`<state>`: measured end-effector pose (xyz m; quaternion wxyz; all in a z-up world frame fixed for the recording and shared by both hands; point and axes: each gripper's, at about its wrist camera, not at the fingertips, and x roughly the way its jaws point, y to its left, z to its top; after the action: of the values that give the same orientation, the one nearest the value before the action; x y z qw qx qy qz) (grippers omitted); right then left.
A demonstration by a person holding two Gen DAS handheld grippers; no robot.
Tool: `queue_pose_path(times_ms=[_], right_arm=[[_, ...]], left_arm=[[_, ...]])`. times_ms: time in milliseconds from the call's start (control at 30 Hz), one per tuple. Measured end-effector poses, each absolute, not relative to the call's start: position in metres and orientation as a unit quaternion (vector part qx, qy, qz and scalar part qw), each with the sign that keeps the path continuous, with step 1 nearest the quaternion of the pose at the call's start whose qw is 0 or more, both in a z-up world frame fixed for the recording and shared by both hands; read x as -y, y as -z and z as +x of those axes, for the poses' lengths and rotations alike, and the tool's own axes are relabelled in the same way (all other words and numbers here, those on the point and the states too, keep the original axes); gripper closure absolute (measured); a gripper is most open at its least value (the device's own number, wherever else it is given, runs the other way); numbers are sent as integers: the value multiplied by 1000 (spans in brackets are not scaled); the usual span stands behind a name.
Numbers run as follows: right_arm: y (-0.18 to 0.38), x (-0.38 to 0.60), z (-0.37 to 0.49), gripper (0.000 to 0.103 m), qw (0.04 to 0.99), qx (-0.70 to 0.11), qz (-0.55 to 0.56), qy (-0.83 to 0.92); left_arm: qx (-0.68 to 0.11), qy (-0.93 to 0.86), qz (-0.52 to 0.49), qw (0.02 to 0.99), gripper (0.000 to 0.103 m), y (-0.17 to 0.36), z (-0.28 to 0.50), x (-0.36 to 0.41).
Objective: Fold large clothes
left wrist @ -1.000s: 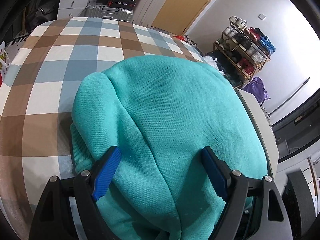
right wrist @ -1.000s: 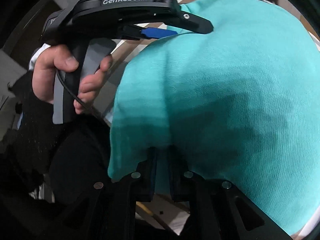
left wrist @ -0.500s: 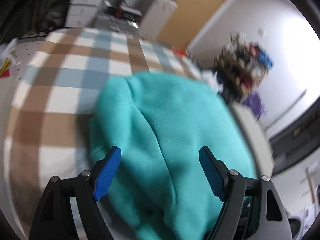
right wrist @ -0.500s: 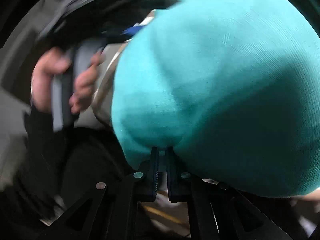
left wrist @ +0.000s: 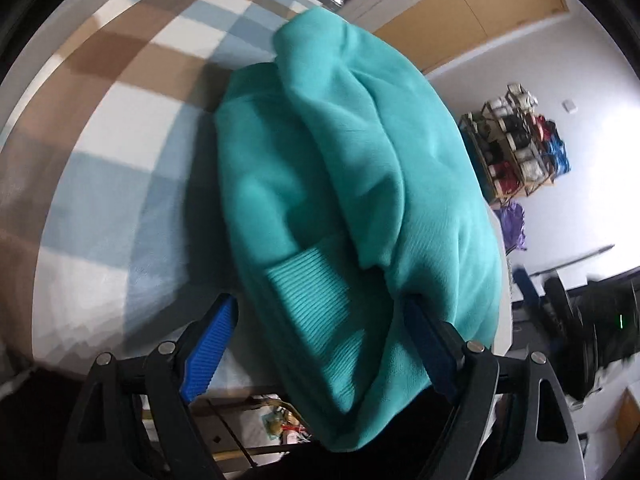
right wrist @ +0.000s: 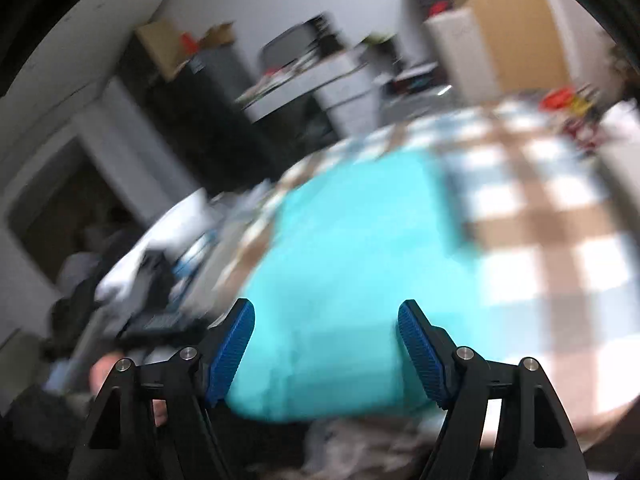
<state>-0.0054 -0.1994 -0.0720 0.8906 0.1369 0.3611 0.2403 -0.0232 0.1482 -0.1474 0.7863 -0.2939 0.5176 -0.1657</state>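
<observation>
Teal fleece fills most of my left wrist view: the sweatshirt (left wrist: 352, 184) lies bunched on the checked tablecloth (left wrist: 120, 152), folded over itself, with a ribbed hem panel (left wrist: 308, 300) turned up toward me. My left gripper (left wrist: 324, 332) has its blue pads spread wide, one on each side of the cloth; the right-hand pad is pressed against a fold, but nothing is pinched between them. Only this view shows the folds and ribbing sharply, along with a shoe rack (left wrist: 516, 148) against the white wall and a wooden door (left wrist: 480, 4) beyond.

From the right wrist camera everything is smeared by motion. The sweatshirt (right wrist: 352, 280) reads there as a flat teal patch on the tablecloth (right wrist: 540, 216). My right gripper (right wrist: 325, 344) is likewise wide open, holding nothing. This view alone takes in dark shelving and grey cabinets (right wrist: 304, 80) behind the table.
</observation>
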Motion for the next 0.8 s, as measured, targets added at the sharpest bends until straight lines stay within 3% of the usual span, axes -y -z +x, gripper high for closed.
queue_pose_path(times_ms=[167, 233, 467, 533, 667, 800], right_arm=[[115, 219, 64, 31, 844, -464, 161, -215], [132, 238, 67, 33, 811, -478, 241, -235], [135, 233, 37, 32, 818, -462, 253, -233], [138, 234, 28, 32, 830, -440, 269, -214], [138, 242, 29, 32, 834, -423, 288, -206], [128, 232, 30, 31, 847, -417, 260, -203]], left_arm=[[-531, 225, -288, 764, 21, 145, 11, -131], [-532, 250, -264, 765, 21, 136, 21, -126], [-510, 327, -208, 768, 21, 104, 73, -101], [-534, 318, -198, 758, 21, 104, 81, -99], [-557, 261, -172, 769, 20, 109, 66, -128], [-506, 187, -161, 827, 20, 89, 20, -167]])
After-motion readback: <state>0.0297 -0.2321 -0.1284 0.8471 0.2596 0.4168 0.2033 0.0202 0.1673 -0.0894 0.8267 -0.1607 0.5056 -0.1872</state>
